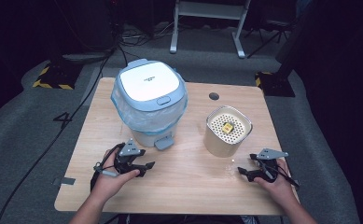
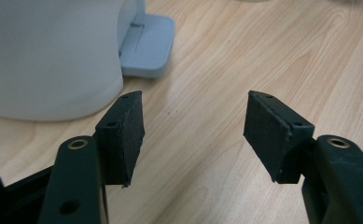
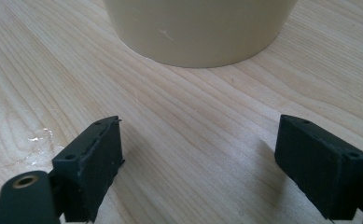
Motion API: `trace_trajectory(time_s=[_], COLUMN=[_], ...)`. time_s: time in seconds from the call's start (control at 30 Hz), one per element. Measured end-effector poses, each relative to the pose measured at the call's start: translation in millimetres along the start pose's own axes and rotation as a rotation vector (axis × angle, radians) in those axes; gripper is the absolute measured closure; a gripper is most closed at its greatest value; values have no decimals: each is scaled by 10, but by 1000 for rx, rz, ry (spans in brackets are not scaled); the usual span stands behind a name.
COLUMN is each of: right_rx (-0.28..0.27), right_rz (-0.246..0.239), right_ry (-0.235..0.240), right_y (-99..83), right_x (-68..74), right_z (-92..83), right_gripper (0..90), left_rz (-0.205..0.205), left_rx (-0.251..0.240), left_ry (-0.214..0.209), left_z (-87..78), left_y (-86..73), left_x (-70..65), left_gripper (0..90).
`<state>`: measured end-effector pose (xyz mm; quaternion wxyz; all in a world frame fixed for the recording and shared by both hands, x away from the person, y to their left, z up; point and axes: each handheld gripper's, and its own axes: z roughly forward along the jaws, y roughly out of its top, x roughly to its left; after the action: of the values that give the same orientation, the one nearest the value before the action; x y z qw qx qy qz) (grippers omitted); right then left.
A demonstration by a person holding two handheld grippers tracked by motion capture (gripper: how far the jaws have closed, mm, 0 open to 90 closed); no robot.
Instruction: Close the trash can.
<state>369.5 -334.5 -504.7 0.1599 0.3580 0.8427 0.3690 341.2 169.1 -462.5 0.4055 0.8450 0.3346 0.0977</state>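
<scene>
A white pedal bin (image 1: pixel 149 100) with a blue-grey lid and a clear liner stands at the back left of the wooden table (image 1: pixel 188 191). Its pedal (image 1: pixel 164 143) points toward me. To its right stands a beige round container (image 1: pixel 227 128) with a perforated top and a small yellow piece (image 1: pixel 226 127) lying on it. My left gripper (image 1: pixel 145 169) rests low in front of the bin, open, with nothing between its jaws. The left gripper view shows that gripper (image 2: pixel 193 126) beside the bin (image 2: pixel 44 56) and the pedal (image 2: pixel 149 44). My right gripper (image 1: pixel 245 164) is open and empty. That right gripper (image 3: pixel 200 154) faces the container's base (image 3: pixel 198 32).
A dark round hole (image 1: pixel 213 96) sits near the table's back edge. A small pale smear (image 3: pixel 37 140) marks the wood in front of the container. Grey carpet, cables and stand legs surround the table. Bare wood lies between the two hands.
</scene>
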Motion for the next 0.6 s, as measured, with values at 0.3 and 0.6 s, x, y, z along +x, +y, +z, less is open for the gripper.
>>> trace_trajectory(time_s=[0.3,0.6], right_rx=[-1,-1], right_rz=[1,0], right_ry=[1,1], right_y=[0,0], right_x=[0,0], right_z=[1,1], right_gripper=[149,149], left_rz=[-15,37], left_rx=[119,78], left_ry=[37,88], left_z=[191,261], left_y=[-201,-319], left_x=[-1,41], left_gripper=[355,234])
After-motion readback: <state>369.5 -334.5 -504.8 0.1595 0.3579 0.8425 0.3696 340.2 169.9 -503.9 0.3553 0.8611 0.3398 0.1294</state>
